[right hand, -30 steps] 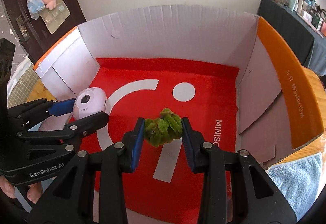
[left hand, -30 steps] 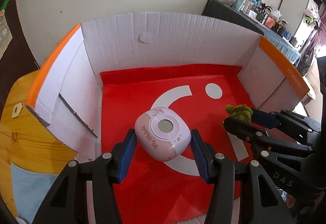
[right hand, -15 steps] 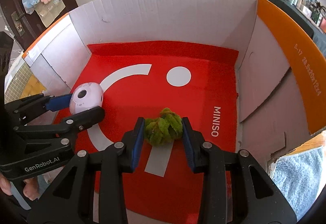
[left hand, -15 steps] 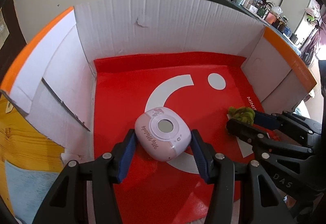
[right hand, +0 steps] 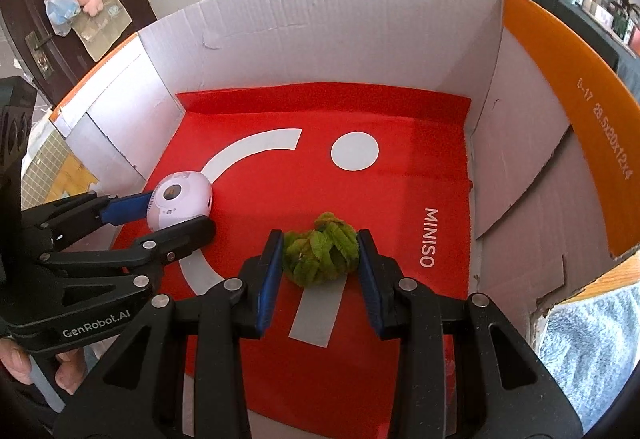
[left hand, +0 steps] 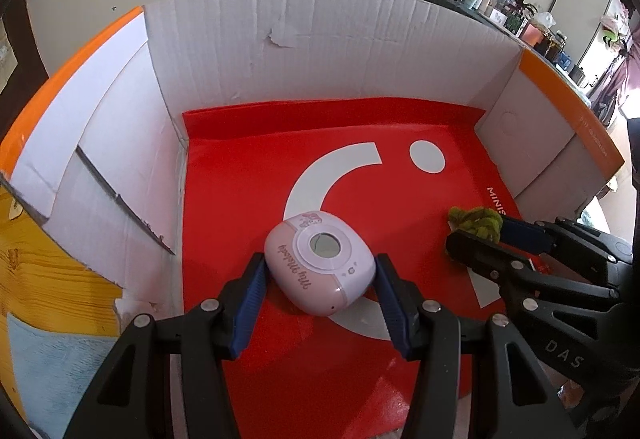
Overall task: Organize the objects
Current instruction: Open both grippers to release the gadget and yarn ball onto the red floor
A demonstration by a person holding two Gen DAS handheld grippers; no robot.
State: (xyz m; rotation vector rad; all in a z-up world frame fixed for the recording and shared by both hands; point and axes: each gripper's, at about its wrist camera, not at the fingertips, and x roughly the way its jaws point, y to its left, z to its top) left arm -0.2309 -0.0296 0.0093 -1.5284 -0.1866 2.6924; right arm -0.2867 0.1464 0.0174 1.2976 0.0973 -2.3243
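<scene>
A white cardboard box [left hand: 320, 39] with orange flaps has a red floor liner [left hand: 248, 175] printed in white. My left gripper [left hand: 318, 271] is shut on a pink, rounded gadget [left hand: 320, 263] with a round window, low over the liner's left side. In the right wrist view the same gadget [right hand: 180, 199] sits between the left gripper's [right hand: 176, 207] blue pads. My right gripper [right hand: 320, 251] has a green fuzzy ball [right hand: 320, 255] between its pads; the jaws are opening, and both pads still touch the ball, which is down at the liner. From the left wrist view, the ball [left hand: 476, 221] pokes past the right gripper [left hand: 480, 235].
The box walls [right hand: 340, 31] rise on three sides around both grippers. A light blue towel [right hand: 592, 339] lies outside the box on the right, another towel [left hand: 52, 359] on the yellow wooden table [left hand: 48, 279]. A person's fingers [right hand: 24, 371] hold the left gripper.
Both grippers have sunk deeper into the box with their objects, so the walls now stand taller around them. The right pads have parted slightly around the green ball.
</scene>
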